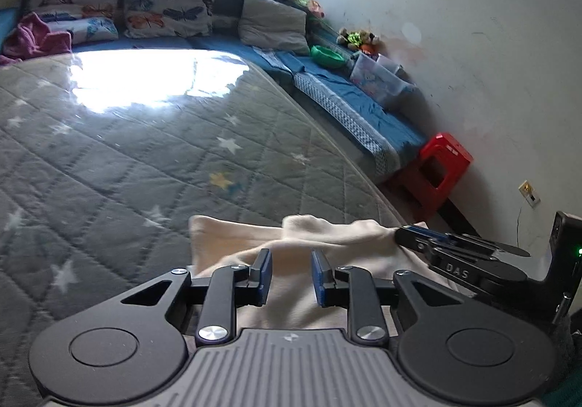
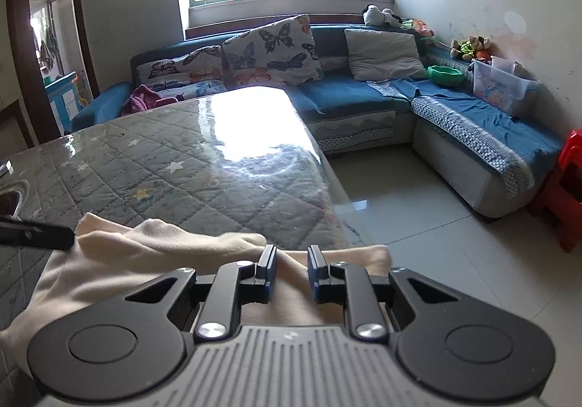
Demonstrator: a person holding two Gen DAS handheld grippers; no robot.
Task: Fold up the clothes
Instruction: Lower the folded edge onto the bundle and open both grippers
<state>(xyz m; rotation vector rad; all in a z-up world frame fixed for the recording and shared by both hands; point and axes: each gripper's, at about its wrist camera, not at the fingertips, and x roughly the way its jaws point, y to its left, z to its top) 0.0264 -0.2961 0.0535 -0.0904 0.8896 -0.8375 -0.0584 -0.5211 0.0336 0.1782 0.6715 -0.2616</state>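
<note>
A cream garment [image 1: 291,236] lies bunched at the near right corner of the quilted grey table [image 1: 145,152]. My left gripper [image 1: 291,263] hovers just over it, open, with cloth showing below the gap but nothing pinched. My right gripper [image 1: 403,236] comes in side-on at the garment's right edge. In the right wrist view the same garment [image 2: 145,250] spreads left across the table [image 2: 163,152], with one end at the table's edge. Above that end my right gripper [image 2: 291,258] stands open, its fingers a small way apart. The left gripper's dark finger [image 2: 36,232] touches the cloth's far left corner.
A blue corner sofa [image 2: 363,98] with butterfly cushions [image 2: 272,50] wraps the far side. On it sit a green bowl [image 2: 445,74], a clear plastic box [image 2: 502,87] and a pink cloth [image 2: 145,98]. A red stool [image 2: 567,188] stands by the wall. Tiled floor [image 2: 418,207] lies right of the table's edge.
</note>
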